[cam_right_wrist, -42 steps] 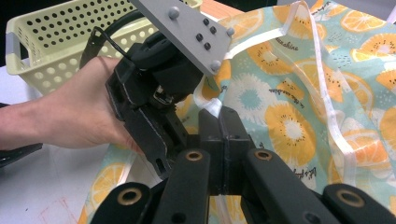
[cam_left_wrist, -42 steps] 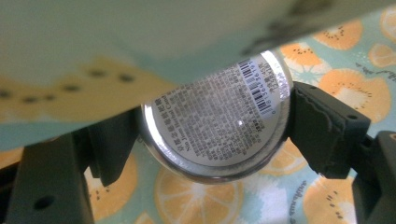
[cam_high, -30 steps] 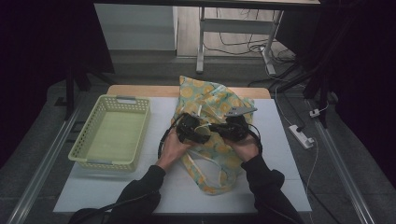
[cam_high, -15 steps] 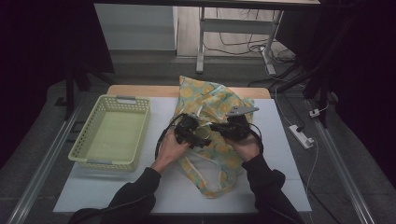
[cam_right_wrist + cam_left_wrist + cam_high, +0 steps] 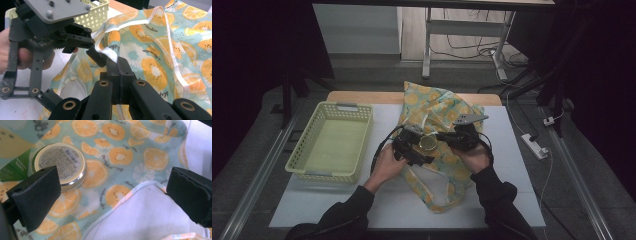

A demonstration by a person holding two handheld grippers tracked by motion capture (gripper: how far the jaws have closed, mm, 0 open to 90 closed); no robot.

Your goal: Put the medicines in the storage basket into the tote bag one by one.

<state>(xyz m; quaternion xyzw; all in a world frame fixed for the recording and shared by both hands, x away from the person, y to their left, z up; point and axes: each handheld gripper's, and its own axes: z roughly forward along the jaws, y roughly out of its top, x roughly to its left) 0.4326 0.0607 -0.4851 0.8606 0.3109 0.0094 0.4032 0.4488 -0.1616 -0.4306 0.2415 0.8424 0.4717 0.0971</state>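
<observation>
Right gripper (image 5: 117, 62) pinches the fruit-print tote bag's (image 5: 437, 107) white-trimmed rim to hold its mouth up, while left gripper (image 5: 112, 195), jaws just spreading wide with nothing between them, hovers beside a round tin (image 5: 60, 165) on the fabric.

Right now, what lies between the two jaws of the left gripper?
In the left gripper view, the open left gripper grips nothing: past its jaws lie the fruit-print bag, the bag's white-trimmed edge and bare white table. The round tin sits beside one jaw.
</observation>
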